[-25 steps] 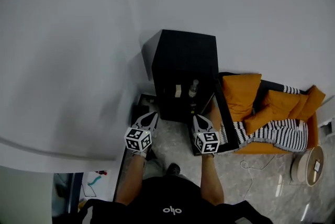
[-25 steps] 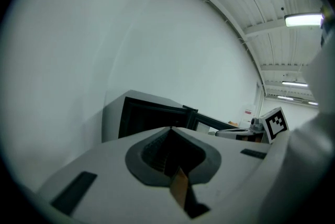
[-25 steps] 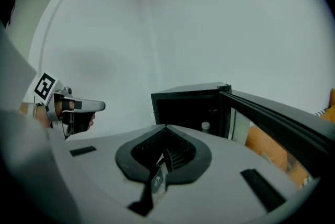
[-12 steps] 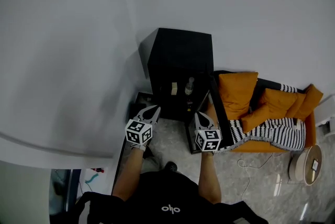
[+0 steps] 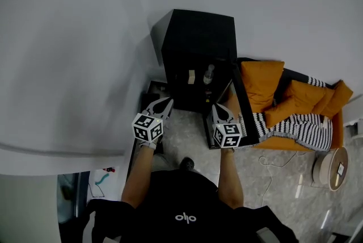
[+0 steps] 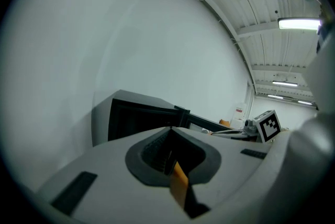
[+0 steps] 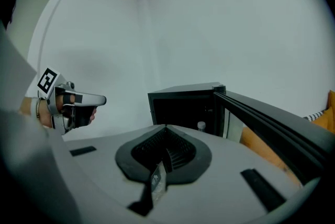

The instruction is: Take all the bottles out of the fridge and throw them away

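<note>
You face a small black fridge [image 5: 198,46] that stands on the floor [image 5: 187,148] against a pale wall. Its door [image 5: 240,105] is open and swung out to your right. Inside, a clear bottle [image 5: 209,74] with a pale cap stands upright toward the right side of the compartment. A small pale item [image 5: 191,78] sits just to its left, too small to identify.

Your left gripper [image 5: 165,102] is held out in front of the fridge's lower left corner. Its jaws are pressed together with nothing between them. Your right gripper [image 5: 216,108] is held near the foot of the open door. Its jaws are also pressed together and empty. Both point toward the fridge and tip slightly downward. Neither touches the fridge or the bottle, which is well apart from both.

Just beyond the door on your right are orange cushions [image 5: 261,80] and a black-and-white striped blanket [image 5: 300,137]. Farther right, a round pale device [image 5: 330,169] lies on the floor.
</note>
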A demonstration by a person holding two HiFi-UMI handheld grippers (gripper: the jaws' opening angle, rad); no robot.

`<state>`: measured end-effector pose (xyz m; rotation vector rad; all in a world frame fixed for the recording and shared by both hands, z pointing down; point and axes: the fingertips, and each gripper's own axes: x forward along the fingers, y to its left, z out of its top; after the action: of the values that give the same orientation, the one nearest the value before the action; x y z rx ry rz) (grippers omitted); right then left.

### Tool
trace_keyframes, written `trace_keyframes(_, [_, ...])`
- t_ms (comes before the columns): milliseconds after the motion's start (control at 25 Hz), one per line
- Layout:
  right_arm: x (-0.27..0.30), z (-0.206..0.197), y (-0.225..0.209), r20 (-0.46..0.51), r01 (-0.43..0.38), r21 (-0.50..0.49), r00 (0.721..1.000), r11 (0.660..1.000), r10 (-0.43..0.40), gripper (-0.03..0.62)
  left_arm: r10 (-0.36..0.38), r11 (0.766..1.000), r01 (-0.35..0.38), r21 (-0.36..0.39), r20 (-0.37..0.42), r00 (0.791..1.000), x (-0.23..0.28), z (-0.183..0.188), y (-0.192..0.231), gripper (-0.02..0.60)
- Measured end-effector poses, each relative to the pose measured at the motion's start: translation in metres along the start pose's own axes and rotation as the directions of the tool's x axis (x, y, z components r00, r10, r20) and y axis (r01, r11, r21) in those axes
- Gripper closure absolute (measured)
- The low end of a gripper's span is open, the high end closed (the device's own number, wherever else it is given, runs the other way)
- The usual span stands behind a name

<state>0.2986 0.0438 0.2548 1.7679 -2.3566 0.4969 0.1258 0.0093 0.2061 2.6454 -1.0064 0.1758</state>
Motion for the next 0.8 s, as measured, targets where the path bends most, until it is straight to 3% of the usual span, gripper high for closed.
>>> trace_keyframes(440, [0.069, -0.009, 0.038, -0.059, 0.011, -0.035, 0.998, 0.999, -0.013, 0.585, -0.018, 1.000, 0.018, -0.007, -0.033, 0.999, 0.004, -0.010, 0.068, 0.581])
trace_keyframes(800, [0.137, -0.013, 0.065, -0.045, 0.097, 0.011, 0.994, 0.995, -0.097, 0.585, -0.090, 0.995, 0.093, 0.044, -0.066, 0.994, 0.011, -0.010, 0.138, 0.581])
